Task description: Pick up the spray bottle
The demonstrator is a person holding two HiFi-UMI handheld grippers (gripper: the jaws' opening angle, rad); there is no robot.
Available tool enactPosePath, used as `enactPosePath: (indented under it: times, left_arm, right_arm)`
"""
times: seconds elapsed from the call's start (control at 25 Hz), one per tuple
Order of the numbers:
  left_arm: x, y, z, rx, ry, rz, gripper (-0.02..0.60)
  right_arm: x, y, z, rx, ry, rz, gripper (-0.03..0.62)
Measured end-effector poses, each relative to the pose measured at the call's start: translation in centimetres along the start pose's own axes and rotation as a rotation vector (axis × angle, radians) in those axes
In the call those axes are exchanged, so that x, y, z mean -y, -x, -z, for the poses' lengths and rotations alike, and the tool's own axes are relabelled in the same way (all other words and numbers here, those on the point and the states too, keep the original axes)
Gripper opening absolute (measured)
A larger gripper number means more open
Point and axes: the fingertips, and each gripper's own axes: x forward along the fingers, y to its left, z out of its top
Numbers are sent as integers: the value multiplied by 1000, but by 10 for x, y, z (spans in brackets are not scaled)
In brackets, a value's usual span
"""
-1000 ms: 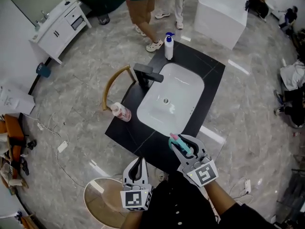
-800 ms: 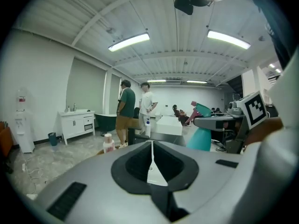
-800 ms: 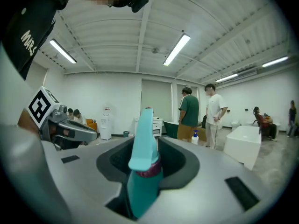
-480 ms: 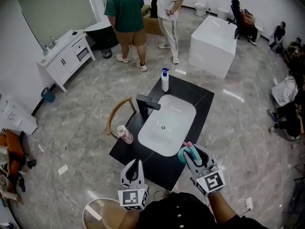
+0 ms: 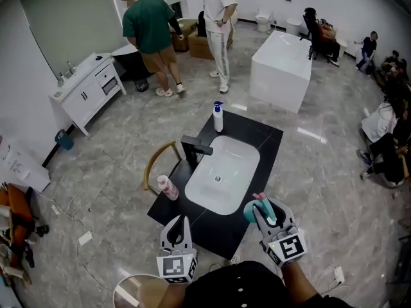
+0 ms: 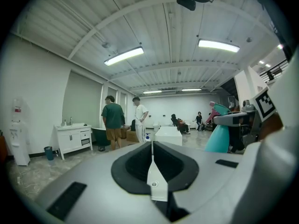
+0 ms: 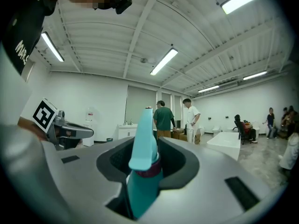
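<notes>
A teal spray bottle (image 5: 252, 211) with a pink trigger is clamped in my right gripper (image 5: 264, 213), lifted off the near right corner of the black counter (image 5: 263, 140). In the right gripper view the bottle (image 7: 142, 164) stands upright between the jaws of the right gripper (image 7: 149, 146), with its nozzle pointing up. My left gripper (image 5: 178, 227) hovers over the counter's near edge, shut and empty. The left gripper view shows the left gripper (image 6: 152, 146) with its jaws together, and the teal bottle (image 6: 217, 133) off to the right.
The counter holds a white basin (image 5: 221, 172), a black faucet (image 5: 196, 147), a white pump bottle (image 5: 218, 117) at the far end and a pink bottle (image 5: 167, 187) at the left. A wooden chair (image 5: 154, 162) stands beside it. Two people (image 5: 151, 34) and a white block (image 5: 280, 69) are beyond.
Both grippers have risen. The right one has drifted right with the spray bottle in it. The head view has tipped up, so more of the room shows.
</notes>
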Motion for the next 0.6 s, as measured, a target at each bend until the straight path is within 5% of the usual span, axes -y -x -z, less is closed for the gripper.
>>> enactPosePath:
  times: [0.6]
  left_arm:
    - [1, 4, 0, -5, -1, 5, 20]
  right_arm:
    - [-9, -4, 2, 0, -1, -16, 121]
